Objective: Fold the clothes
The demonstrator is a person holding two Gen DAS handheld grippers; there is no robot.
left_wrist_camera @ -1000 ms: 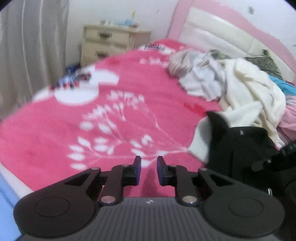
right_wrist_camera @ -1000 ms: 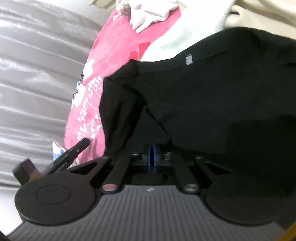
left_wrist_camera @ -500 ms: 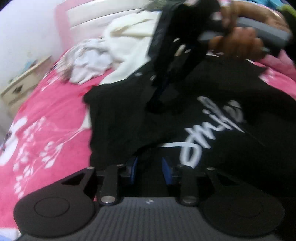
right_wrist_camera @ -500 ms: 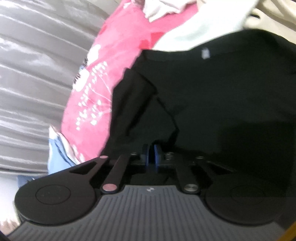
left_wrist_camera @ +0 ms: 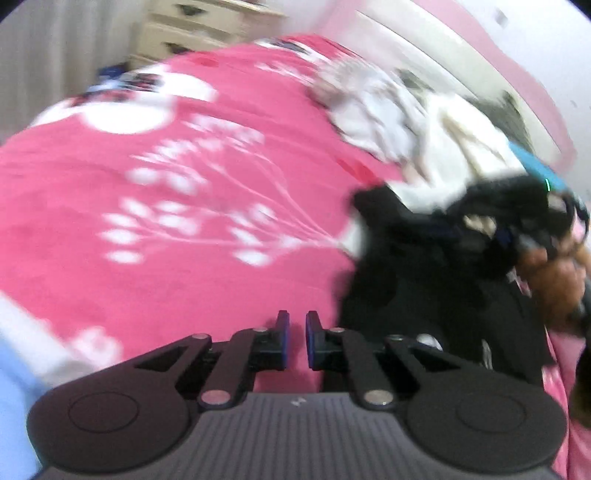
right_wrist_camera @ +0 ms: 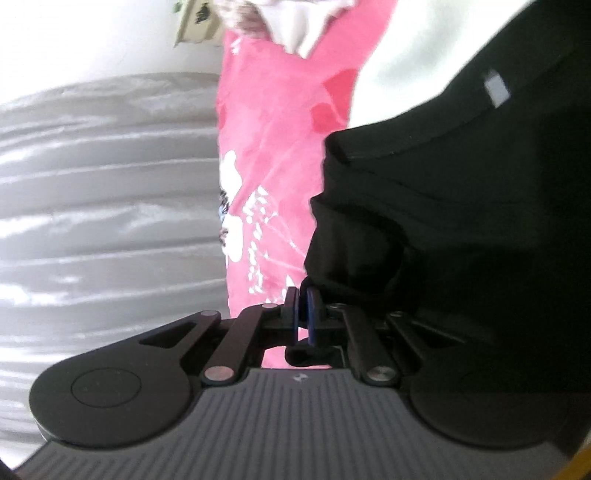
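Left wrist view: the left gripper [left_wrist_camera: 297, 328] has just been closing, its jaws narrow and empty over the pink bed [left_wrist_camera: 166, 221]; the black shirt [left_wrist_camera: 424, 288] lies right.

Right wrist view: the right gripper [right_wrist_camera: 303, 314] pinches the shirt's edge.

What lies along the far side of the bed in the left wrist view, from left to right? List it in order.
Cream dresser → pink floral bedspread → grey-white crumpled clothes → cream garment → pink headboard. The black shirt lies nearer, at the right.
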